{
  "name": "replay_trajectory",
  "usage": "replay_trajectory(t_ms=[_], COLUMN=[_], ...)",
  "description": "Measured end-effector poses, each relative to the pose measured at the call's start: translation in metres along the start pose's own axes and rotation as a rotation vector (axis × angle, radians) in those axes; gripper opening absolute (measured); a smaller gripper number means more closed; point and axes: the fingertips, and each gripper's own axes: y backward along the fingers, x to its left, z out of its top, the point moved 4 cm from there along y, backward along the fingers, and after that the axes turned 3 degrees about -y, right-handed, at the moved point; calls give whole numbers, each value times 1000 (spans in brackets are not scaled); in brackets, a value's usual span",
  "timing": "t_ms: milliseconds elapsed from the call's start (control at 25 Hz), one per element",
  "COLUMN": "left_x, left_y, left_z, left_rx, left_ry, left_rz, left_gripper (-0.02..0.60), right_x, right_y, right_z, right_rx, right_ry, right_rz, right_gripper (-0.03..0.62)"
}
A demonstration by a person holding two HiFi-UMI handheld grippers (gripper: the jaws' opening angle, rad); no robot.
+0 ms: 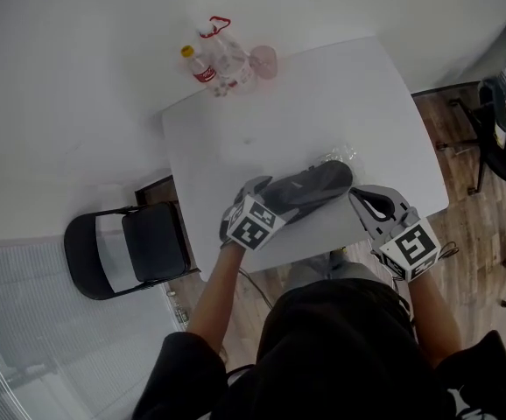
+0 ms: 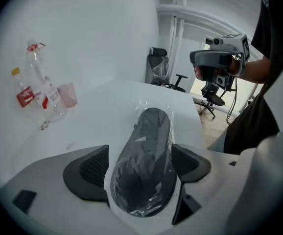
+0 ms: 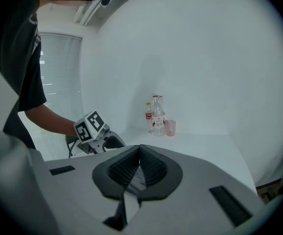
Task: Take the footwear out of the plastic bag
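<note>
Head view: one dark, soft, slipper-like item of footwear (image 1: 310, 186), enclosed in a clear, crinkled plastic bag (image 1: 344, 155), lay flat near the front edge of a white rectangular table (image 1: 323, 103). Condition: footwear wholly inside the film. Glossy creases covered the end nearest the left gripper. The bag's mouth could not be made out.

Left gripper (image 2: 141, 165): jaws wide apart, straddling the near end of the bagged footwear. The pads stood just beside the film on either side without pressing. Nothing held.

Right gripper (image 3: 139, 168): jaws fully together, near the bag's opposite end. Whether a scrap of film sat between them could not be told.

Step in hand, as judged: securing the package before extraction, footwear not yet out.

Next move, as judged: the left jaws needed to close on the footwear through the film. The right gripper needed a hold on loose plastic at the far end, to draw the bag off.
</note>
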Motion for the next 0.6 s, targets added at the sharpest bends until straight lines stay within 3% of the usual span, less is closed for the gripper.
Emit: replay_trajectory(t_ms=[160, 360, 600], left_x=[16, 25, 7], left_y=[-25, -44, -52], left_z=[-8, -12, -8], left_rx=[97, 202, 222], left_ry=[-36, -29, -110], left_rz=[-121, -280, -357], left_gripper=[410, 425, 425], right_x=[-2, -5, -5], right_y=[-1, -5, -10], right_z=[-2, -3, -4], right_rx=[36, 83, 114], right_ry=[33, 81, 114], right_rz=[-35, -71, -92], right_gripper=[18, 18, 18])
